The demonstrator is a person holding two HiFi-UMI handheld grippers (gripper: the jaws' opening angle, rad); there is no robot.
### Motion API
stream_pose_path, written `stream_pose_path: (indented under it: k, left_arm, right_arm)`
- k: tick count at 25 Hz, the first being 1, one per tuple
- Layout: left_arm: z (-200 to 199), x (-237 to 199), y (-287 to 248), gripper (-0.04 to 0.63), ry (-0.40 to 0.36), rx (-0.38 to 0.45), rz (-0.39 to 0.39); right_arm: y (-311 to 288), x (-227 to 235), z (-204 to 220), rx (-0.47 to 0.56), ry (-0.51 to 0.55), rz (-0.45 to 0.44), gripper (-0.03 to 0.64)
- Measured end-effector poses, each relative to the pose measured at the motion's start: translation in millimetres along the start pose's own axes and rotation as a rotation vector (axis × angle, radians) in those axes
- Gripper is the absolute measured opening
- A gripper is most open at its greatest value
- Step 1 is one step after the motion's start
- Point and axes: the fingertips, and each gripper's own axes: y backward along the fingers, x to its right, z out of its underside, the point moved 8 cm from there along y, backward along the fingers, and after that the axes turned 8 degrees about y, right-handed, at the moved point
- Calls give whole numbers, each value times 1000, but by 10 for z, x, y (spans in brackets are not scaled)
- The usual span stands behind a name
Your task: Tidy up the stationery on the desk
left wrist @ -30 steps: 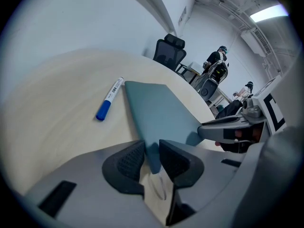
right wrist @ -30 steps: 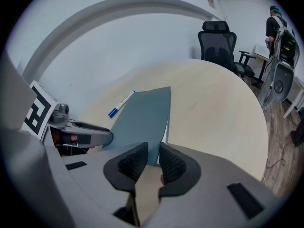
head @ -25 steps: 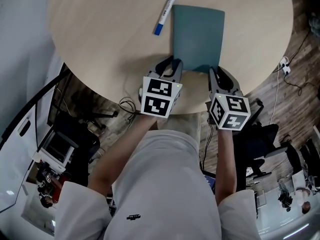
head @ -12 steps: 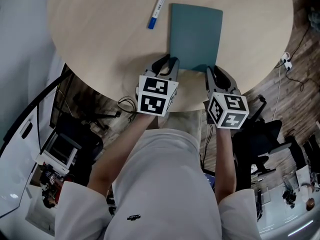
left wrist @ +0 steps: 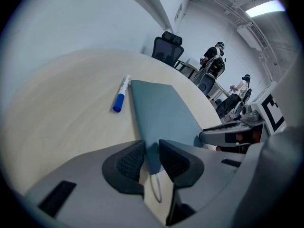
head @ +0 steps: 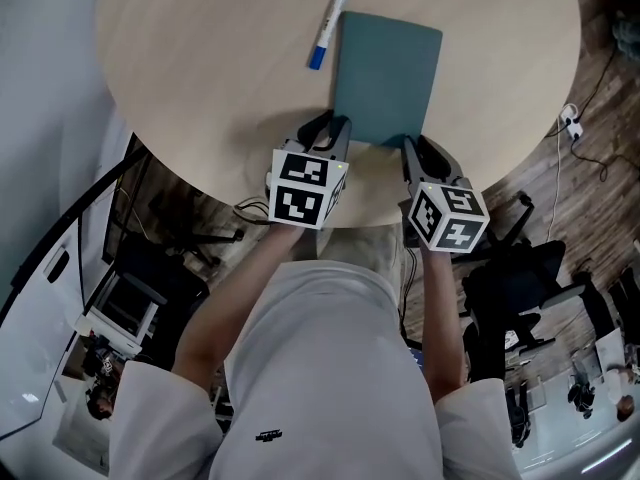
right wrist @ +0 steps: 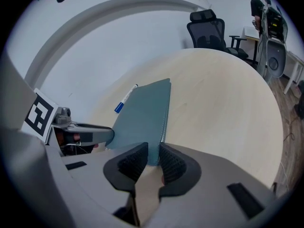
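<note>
Left tool (head: pixel 336 131), right tool (head: pixel 413 149) clamp teal folder (head: pixel 388 68) near corners; long axis points forward.

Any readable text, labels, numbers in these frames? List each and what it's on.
None readable.
White marker pen with blue cap: any barrel print too small to read.
Teal rectangular notebook: cover blank.
Person's white shirt: small dark logo, too blurred to read.
Left gripper and right gripper cubes: black-and-white square patterns, no words.

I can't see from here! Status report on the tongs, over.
Left tongs, right tongs: both shut on folder, near edge. Marker alongside folder. Nothing blocking.
</note>
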Motion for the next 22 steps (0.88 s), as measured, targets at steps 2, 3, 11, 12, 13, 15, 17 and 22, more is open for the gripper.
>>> stream_pose_path:
  k: [2, 3, 11, 12, 13, 15, 17, 22]
  left_arm:
    - [0, -5, 8, 109, -7, 3, -2]
    - [-5, -6, 18, 109, -7, 9, -7]
    - [-142, -3, 305, 125, 17, 107, -68]
    - [-175, -17, 338, 126, 15, 115, -76]
    - [-211, -28, 361, 125, 10, 121, -84]
    - [-285, -42, 382, 126, -4, 131, -98]
    - [-356, -50, 403, 126, -13, 142, -111]
    - [-509, -119, 436, 126, -17, 154, -143]
  right_arm:
    - [4, -8, -3, 12, 1, -7, 97]
    - [7, -15, -18, 23, 12, -9, 97]
    - [204, -84, -172, 98, 90, 57, 164]
    - [221, -105, -203, 106, 103, 60, 164]
    - [233, -122, -240, 115, 115, 62, 164]
    - [247, -141, -319, 134, 128, 51, 164]
    - [251, -165, -387, 151, 130, 20, 163]
    - [248, -283, -539, 171, 172, -49, 80]
